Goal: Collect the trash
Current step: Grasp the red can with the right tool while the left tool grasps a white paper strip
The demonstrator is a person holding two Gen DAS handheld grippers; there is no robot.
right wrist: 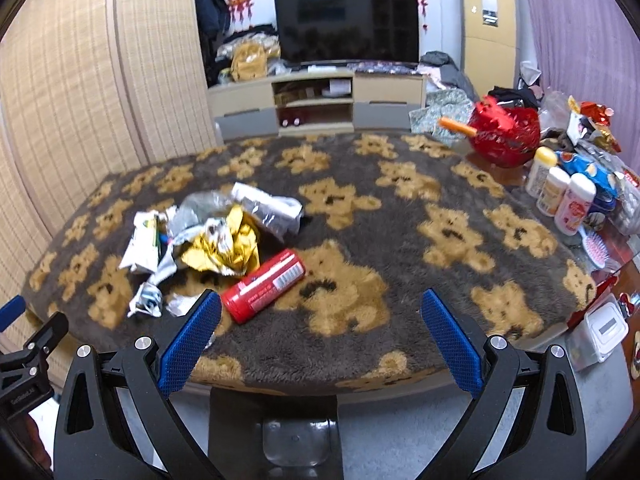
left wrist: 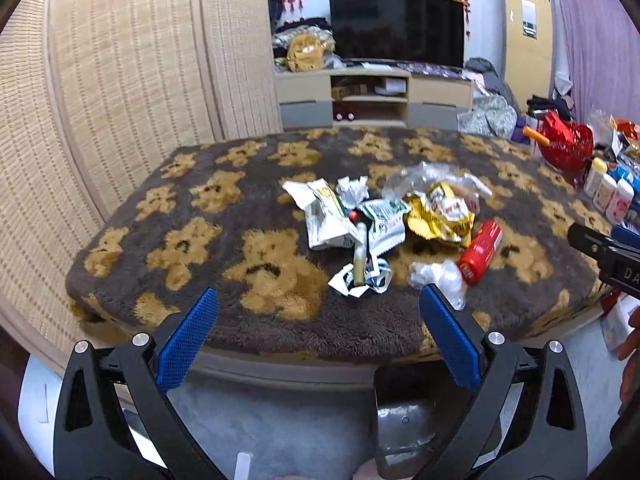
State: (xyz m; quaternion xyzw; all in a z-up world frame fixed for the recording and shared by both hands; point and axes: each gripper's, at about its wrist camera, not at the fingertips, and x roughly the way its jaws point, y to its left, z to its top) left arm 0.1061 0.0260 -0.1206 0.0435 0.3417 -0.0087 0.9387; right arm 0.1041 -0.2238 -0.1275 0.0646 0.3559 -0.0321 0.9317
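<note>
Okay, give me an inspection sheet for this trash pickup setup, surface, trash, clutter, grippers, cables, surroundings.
Surface: table under a brown bear blanket.
Job's things: loose pile left of centre: white wrappers, gold foil, silver bag, clear plastic; red can on its side at the pile's near edge.
Clutter: red basket, small bottles and a pink brush along the right edge.
Grippers: left gripper and right gripper both open, empty, short of the table's near edge.
Cables: nothing seen.
Surroundings: TV on a low cabinet, woven screen on the left, dark bin on the floor below.
</note>
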